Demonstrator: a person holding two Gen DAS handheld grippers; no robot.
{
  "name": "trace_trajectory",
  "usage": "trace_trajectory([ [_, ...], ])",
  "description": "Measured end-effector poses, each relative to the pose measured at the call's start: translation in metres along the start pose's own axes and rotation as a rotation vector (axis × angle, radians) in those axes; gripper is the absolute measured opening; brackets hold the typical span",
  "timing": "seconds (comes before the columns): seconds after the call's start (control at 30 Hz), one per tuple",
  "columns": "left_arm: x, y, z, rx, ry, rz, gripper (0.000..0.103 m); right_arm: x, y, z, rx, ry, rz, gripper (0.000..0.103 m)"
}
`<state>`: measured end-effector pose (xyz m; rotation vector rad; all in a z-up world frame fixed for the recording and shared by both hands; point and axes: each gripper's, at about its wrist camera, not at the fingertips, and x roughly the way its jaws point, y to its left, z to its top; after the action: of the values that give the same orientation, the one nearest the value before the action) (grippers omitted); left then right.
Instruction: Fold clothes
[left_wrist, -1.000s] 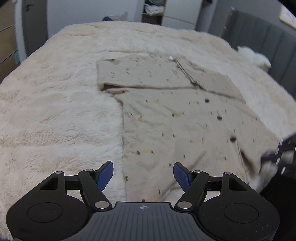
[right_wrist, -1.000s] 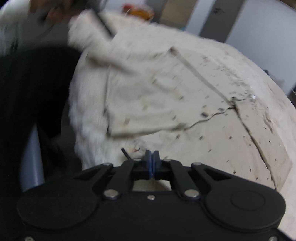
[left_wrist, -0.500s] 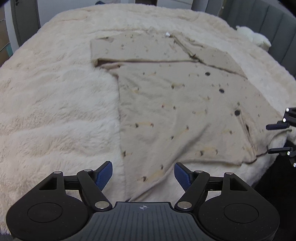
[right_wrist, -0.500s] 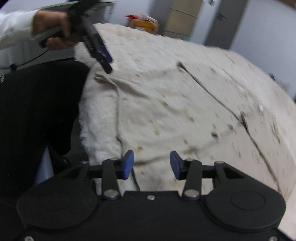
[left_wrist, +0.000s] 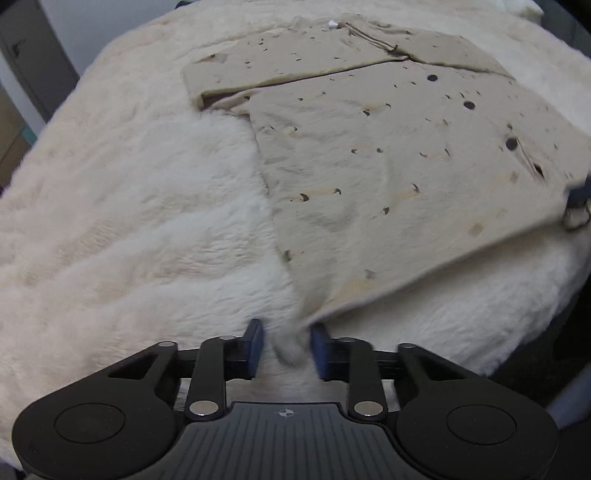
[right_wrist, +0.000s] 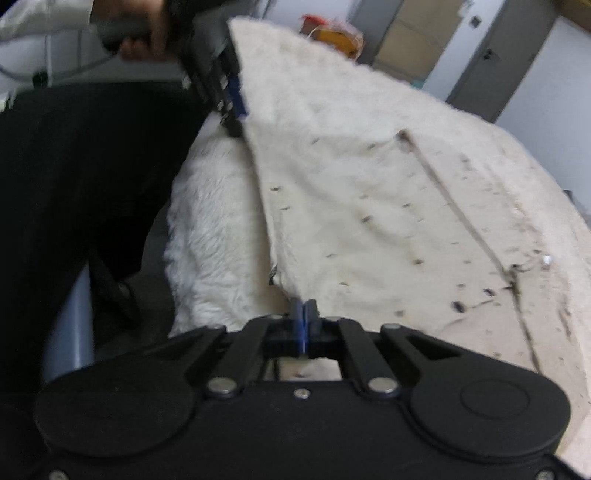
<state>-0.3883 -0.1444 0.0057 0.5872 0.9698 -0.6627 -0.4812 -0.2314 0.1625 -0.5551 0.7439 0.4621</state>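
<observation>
Both grippers down at the near edge of the bed, each on a hem corner of the shirt

Left gripper (left_wrist: 286, 345) has its blue pads narrowed around the bunched hem corner, not quite pinched shut on it; right gripper (right_wrist: 303, 325) is clamped tight on the other hem corner. The tan shirt (left_wrist: 388, 155) lies flat on a fluffy cream blanket (left_wrist: 129, 221) near its front edge, dotted with small dark marks, dark buttons down one side, one sleeve folded across the top. A hand (right_wrist: 144, 35) holds the left gripper. No readable labels. Doors and a cardboard box (right_wrist: 332, 35) are blurry beyond the far edge.
</observation>
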Motion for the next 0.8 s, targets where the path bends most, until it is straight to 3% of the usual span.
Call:
trace_trajectory([
  [0.1, 0.000, 0.000, -0.003, 0.031, 0.008, 0.040, 0.012, -0.009, -0.004, -0.007, 0.018, 0.010, 0.006, 0.000],
  [0.17, -0.004, 0.012, -0.003, -0.043, -0.005, -0.036, 0.041, -0.010, -0.006, -0.015, 0.063, 0.007, 0.023, 0.002],
  [0.2, -0.007, 0.019, -0.002, -0.089, -0.023, -0.082, 0.047, -0.010, -0.007, -0.019, 0.086, 0.006, 0.031, 0.004],
  [0.23, -0.011, 0.026, -0.001, -0.135, -0.044, -0.130, 0.053, -0.010, -0.008, -0.023, 0.108, 0.004, 0.039, 0.015],
  [0.27, -0.012, 0.032, 0.000, -0.179, -0.057, -0.173, 0.055, -0.011, -0.009, -0.027, 0.131, 0.003, 0.048, 0.030],
  [0.33, -0.011, 0.039, 0.003, -0.244, -0.070, -0.239, 0.056, -0.024, -0.025, -0.038, 0.226, -0.022, 0.023, 0.041],
  [0.4, -0.007, 0.040, 0.006, -0.267, -0.067, -0.259, 0.056, -0.041, -0.052, -0.057, 0.370, -0.038, -0.027, 0.042],
  [0.6, 0.011, 0.022, 0.022, -0.270, -0.039, -0.158, 0.057, -0.083, -0.130, -0.141, 0.785, 0.027, -0.301, 0.048],
  [0.7, 0.017, 0.013, 0.029, -0.272, -0.034, -0.109, 0.057, -0.093, -0.156, -0.188, 0.991, 0.066, -0.365, 0.048],
  [0.8, 0.020, 0.009, 0.035, -0.264, -0.035, -0.093, 0.058, -0.091, -0.164, -0.219, 1.111, 0.093, -0.368, 0.048],
])
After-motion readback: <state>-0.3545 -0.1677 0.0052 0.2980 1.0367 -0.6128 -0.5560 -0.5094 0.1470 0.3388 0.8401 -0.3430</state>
